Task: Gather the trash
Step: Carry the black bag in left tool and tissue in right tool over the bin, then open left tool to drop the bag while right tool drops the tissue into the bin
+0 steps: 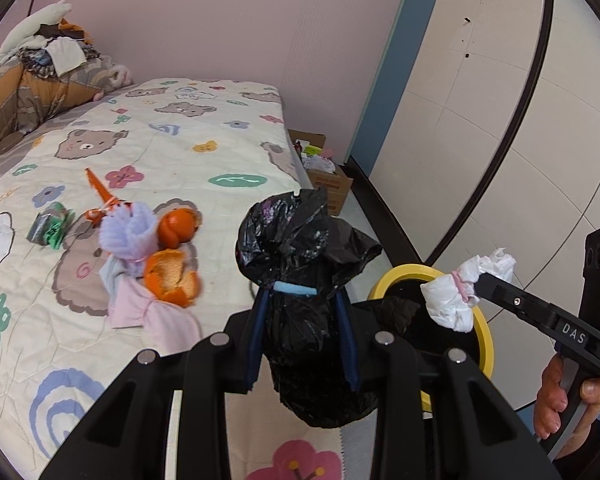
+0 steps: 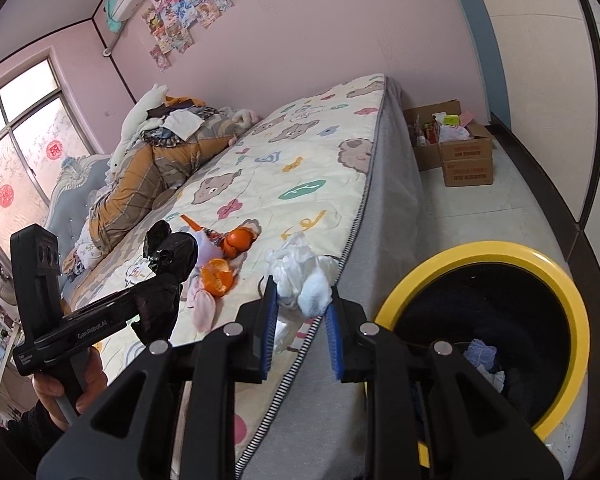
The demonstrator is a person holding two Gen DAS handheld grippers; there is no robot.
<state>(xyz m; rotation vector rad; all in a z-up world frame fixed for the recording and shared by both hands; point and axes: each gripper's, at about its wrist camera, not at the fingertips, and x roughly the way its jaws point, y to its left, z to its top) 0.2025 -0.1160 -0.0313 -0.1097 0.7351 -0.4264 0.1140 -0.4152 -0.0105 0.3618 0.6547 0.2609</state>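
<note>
Both jaws are clamped on trash: the left gripper [image 1: 304, 336] squeezes a knotted black plastic bag [image 1: 300, 248], and the right gripper [image 2: 300, 320] pinches a crumpled white tissue wad [image 2: 300, 276]. Each load hangs by the bed's edge, near the yellow-rimmed bin [image 2: 568, 320] on the floor. On the bear-print quilt [image 1: 172, 152] lie orange peels [image 1: 172, 276], a lilac fluffy scrap [image 1: 130, 234], pink cloth [image 1: 148, 316] and a green wrapper [image 1: 50, 228].
</note>
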